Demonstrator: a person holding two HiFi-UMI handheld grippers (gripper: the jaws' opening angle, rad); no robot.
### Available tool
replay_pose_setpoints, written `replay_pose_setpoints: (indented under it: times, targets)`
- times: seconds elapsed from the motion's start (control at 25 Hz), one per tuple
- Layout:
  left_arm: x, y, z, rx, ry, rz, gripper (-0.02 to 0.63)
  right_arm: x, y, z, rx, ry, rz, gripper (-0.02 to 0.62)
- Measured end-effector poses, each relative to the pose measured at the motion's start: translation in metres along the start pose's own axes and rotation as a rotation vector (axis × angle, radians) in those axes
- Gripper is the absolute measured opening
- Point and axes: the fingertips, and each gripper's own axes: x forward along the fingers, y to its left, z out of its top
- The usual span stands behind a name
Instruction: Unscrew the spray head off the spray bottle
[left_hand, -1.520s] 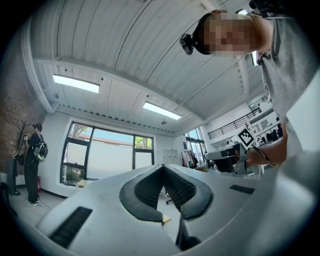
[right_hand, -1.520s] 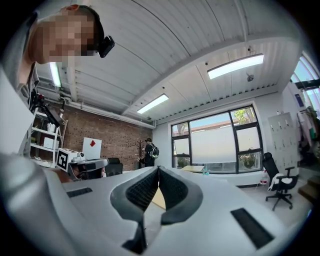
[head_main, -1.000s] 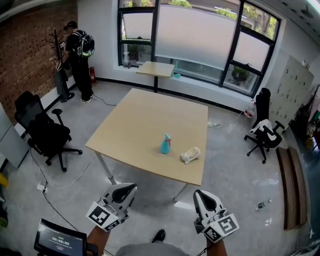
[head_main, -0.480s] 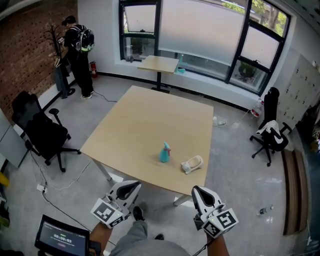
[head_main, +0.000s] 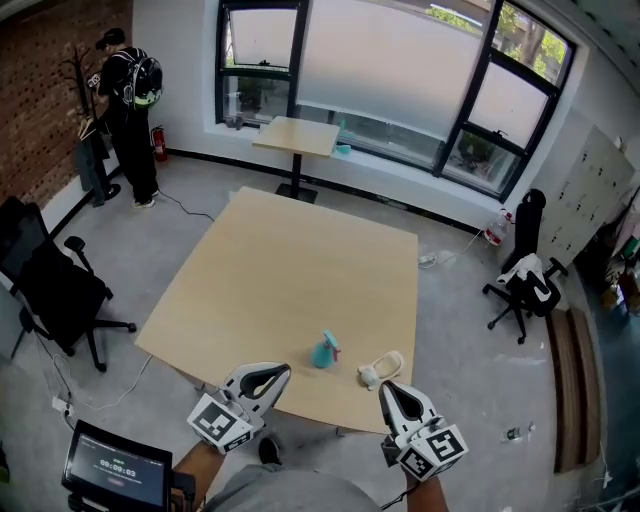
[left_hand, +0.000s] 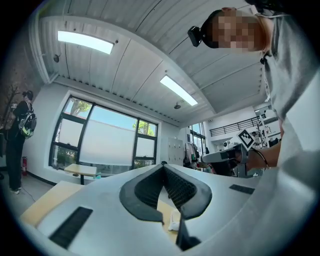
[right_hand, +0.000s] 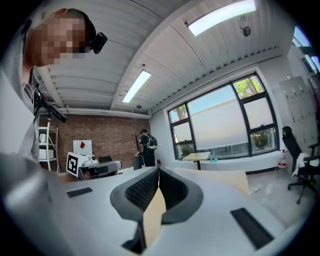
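1. Spray bottle (head_main: 324, 350), teal with a pink-tipped head, stands upright in the head view on the light wooden table (head_main: 290, 260), near the table's 6 o'clock edge. A white object (head_main: 380, 368) lies just beside it at its 3 o'clock; what it is I cannot tell. The left gripper (head_main: 284, 372) hangs off the table at the bottle's 7 o'clock and the right gripper (head_main: 385, 389) at its 5 o'clock, both apart from the bottle. At 10 o'clock of the table a person with a backpack (head_main: 125, 95) stands by the brick wall (head_main: 40, 90). A small table (head_main: 297, 135) sits under the window at 12 o'clock, a black office chair (head_main: 45, 290) at 9 o'clock and a second chair (head_main: 525, 280) at 3 o'clock. A tablet screen (head_main: 115, 470) shows at the frame's 7 o'clock corner.

2. In the left gripper view, the left gripper (left_hand: 162, 167) has its jaws pressed together with nothing between them. Below the closed tips, a sliver of tabletop and the white object (left_hand: 174, 220) show through. The right gripper (left_hand: 225, 156) is at 3 o'clock.

3. In the right gripper view, the right gripper (right_hand: 158, 172) is likewise fully closed and empty, with only tan tabletop (right_hand: 155, 215) visible beneath the tips. The left gripper (right_hand: 97, 169) is at 9 o'clock, and the backpack wearer (right_hand: 147, 145) stands beyond.
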Motion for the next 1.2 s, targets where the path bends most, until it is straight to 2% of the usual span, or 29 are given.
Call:
replay_pose_setpoints:
  times: [0.12,0.32,0.44,0.64,0.8,0.84,0.92,0.96,1.04,1.2]
  targets:
    - [0.017,0.030,-0.007,0.005,0.013,-0.042,0.005,0.033,-0.004,0.005,0.001,0.008,-0.020,0.006]
    - [0.041,0.055,-0.025,-0.015,0.015,-0.094,0.005,0.071,-0.018,-0.005,-0.006,0.072,-0.037,0.006]
    - [0.064,0.064,-0.042,-0.020,0.058,-0.106,0.005,0.089,-0.037,-0.012,0.002,0.111,-0.041,0.006]
    - [0.114,0.089,-0.094,-0.053,0.101,-0.168,0.006,0.141,-0.087,-0.045,0.004,0.232,-0.018,0.008]
    - [0.124,0.087,-0.131,-0.060,0.189,-0.201,0.008,0.156,-0.089,-0.061,0.000,0.350,0.023,0.020]
    - [0.125,0.087,-0.142,-0.058,0.216,-0.208,0.013,0.159,-0.086,-0.066,0.003,0.388,0.034,0.051]
    - [0.124,0.082,-0.165,-0.061,0.276,-0.228,0.086,0.165,-0.080,-0.081,0.003,0.487,0.061,0.154]
    - [0.123,0.079,-0.178,-0.062,0.309,-0.242,0.136,0.168,-0.077,-0.090,-0.002,0.544,0.073,0.172]
    - [0.124,0.076,-0.211,-0.039,0.377,-0.276,0.207,0.182,-0.079,-0.114,-0.017,0.652,0.088,0.192]
    - [0.151,0.078,-0.307,0.059,0.501,-0.371,0.326,0.229,-0.107,-0.182,-0.050,0.847,0.077,0.199]
